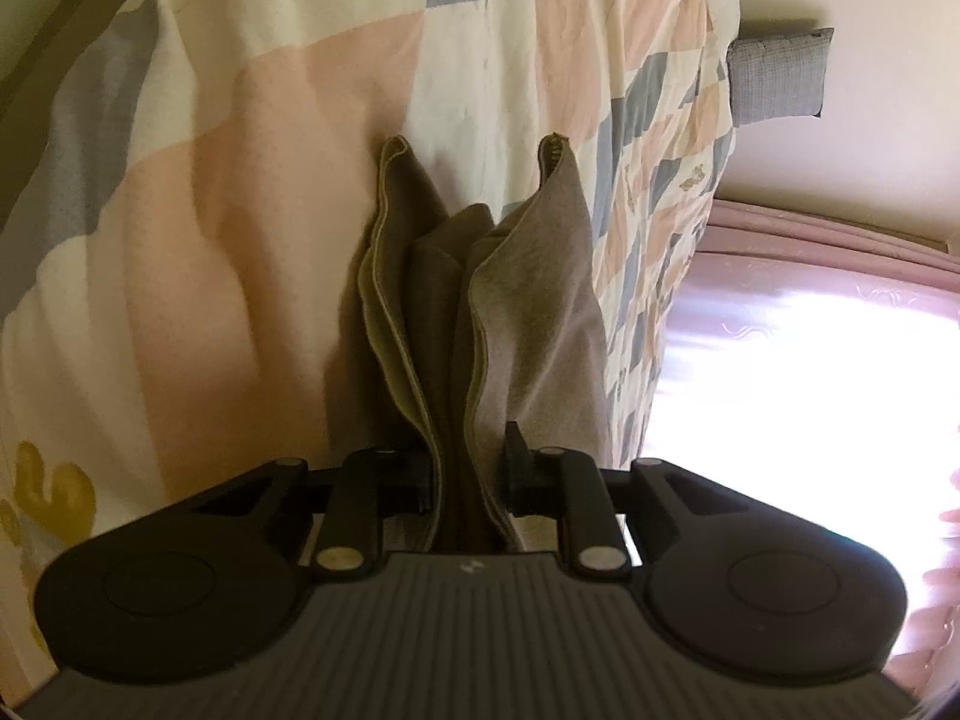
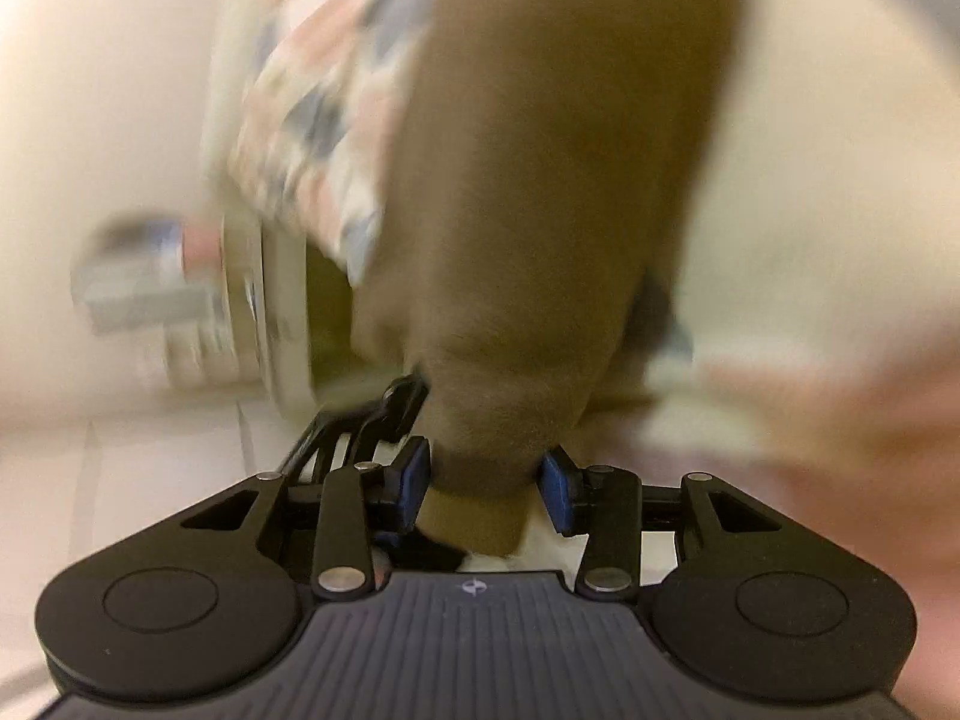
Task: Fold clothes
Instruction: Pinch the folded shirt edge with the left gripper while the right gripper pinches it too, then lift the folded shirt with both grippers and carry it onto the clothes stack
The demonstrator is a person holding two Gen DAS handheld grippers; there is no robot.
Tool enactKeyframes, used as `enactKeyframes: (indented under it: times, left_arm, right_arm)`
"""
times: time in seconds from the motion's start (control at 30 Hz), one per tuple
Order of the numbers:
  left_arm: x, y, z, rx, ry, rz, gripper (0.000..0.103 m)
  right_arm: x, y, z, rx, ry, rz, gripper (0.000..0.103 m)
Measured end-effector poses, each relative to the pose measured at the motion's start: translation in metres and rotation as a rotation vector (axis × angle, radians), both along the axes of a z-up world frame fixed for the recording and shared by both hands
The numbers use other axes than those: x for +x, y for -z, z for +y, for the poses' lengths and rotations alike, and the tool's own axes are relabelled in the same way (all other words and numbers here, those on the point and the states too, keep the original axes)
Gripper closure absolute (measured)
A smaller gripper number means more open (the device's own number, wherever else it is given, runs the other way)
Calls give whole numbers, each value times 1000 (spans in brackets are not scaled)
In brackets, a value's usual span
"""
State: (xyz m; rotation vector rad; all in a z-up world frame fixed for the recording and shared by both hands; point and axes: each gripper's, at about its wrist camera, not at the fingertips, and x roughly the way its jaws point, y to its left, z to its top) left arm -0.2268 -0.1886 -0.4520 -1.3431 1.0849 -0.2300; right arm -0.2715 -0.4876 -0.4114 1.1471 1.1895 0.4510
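Note:
A brown-grey garment (image 1: 480, 300) hangs bunched in folds in front of a patchwork quilt (image 1: 270, 150). My left gripper (image 1: 468, 474) is shut on the garment's gathered fabric, which runs between its black fingers (image 1: 519, 462). In the right wrist view, which is motion-blurred, the same brown garment (image 2: 540, 210) fills the middle. My right gripper (image 2: 486, 480) has its blue-padded fingers (image 2: 414, 480) against both sides of a bunch of the fabric. The other gripper (image 2: 384, 414) shows just left of the fabric.
The quilt covers a bed with pink, cream and blue squares. A grey pillow (image 1: 774, 72) lies at its far end. A bright window with pink curtains (image 1: 810, 330) is at the right. A blurred pale cabinet (image 2: 264, 312) and floor show in the right wrist view.

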Motion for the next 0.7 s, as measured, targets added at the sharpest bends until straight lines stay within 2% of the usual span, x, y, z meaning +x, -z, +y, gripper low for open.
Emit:
enactKeyframes:
  times: [0.07,0.13,0.17,0.2,0.23,0.3,0.37,0.47,0.6,0.67,0.7]
  left_arm:
    - [0,0,-1,6,1,6,87]
    - [-3,0,-1,6,-4,9,87]
    - [-4,-1,-1,8,-6,11,87]
    - [-4,-1,-2,10,-8,12,86]
    - [-5,-1,-2,14,-9,13,86]
    - [-6,-3,-2,22,-8,13,86]
    - [-7,-3,-2,29,-7,14,86]
    - [-9,-3,-1,34,-4,18,86]
    - [-13,1,0,30,-4,29,86]
    - [-12,2,1,43,7,28,86]
    - [-10,2,2,50,16,28,86]
  right_arm:
    - [14,-32,-26,-97,-69,-130,54]
    - [36,-56,-55,-189,-98,-240,41]
    - [54,-64,-69,-237,-103,-274,35]
    - [69,-64,-79,-270,-124,-284,25]
    - [83,-63,-87,-297,-147,-285,24]
    - [109,-47,-96,-304,-202,-236,23]
    - [128,-21,-99,-230,-261,-176,23]
    - [139,18,-91,-177,-353,-59,23]
    - [141,47,-92,-72,-386,-16,23]
    - [151,55,-88,-32,-401,-3,27]
    - [152,58,-85,-30,-414,0,35]
